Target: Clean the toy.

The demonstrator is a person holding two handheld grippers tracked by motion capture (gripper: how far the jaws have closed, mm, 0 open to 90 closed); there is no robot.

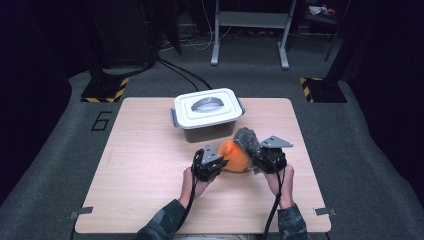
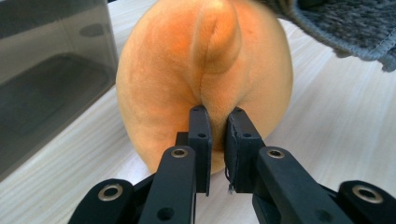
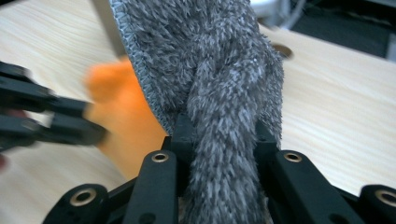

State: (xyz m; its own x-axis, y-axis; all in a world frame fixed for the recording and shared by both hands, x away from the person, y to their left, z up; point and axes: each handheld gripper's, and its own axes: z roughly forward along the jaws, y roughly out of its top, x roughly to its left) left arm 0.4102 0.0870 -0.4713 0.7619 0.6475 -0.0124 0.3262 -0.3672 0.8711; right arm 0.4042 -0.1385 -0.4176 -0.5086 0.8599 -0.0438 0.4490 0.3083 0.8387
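High view puts the work just below the middle of the frame: the left gripper (image 1: 209, 164) and the right gripper (image 1: 267, 154) meet over an orange plush ball (image 1: 235, 156) with a grey fuzzy cloth (image 1: 246, 138) on its upper right, both on the table (image 1: 145, 165). Above them, at the frame's centre, stands a lidded storage box (image 1: 208, 114), its white lid shut and its latches seemingly down.

My judgement is that the work is at an early stage: both soft things are gripped, but neither has gone anywhere, and the box is not yet opened if they are meant for it.

Left gripper view shows the ball (image 2: 205, 79) taking up the upper middle of the frame, with the jaws nearly together, pinching a fold of its plush at the lower centre; the box wall (image 2: 51, 79) sits at the left edge.

Right gripper view has the cloth (image 3: 219, 88) running from the top centre down between the jaws, which clamp a twisted bunch of it. The ball (image 3: 123, 112) lies left of centre behind it, touching the cloth.
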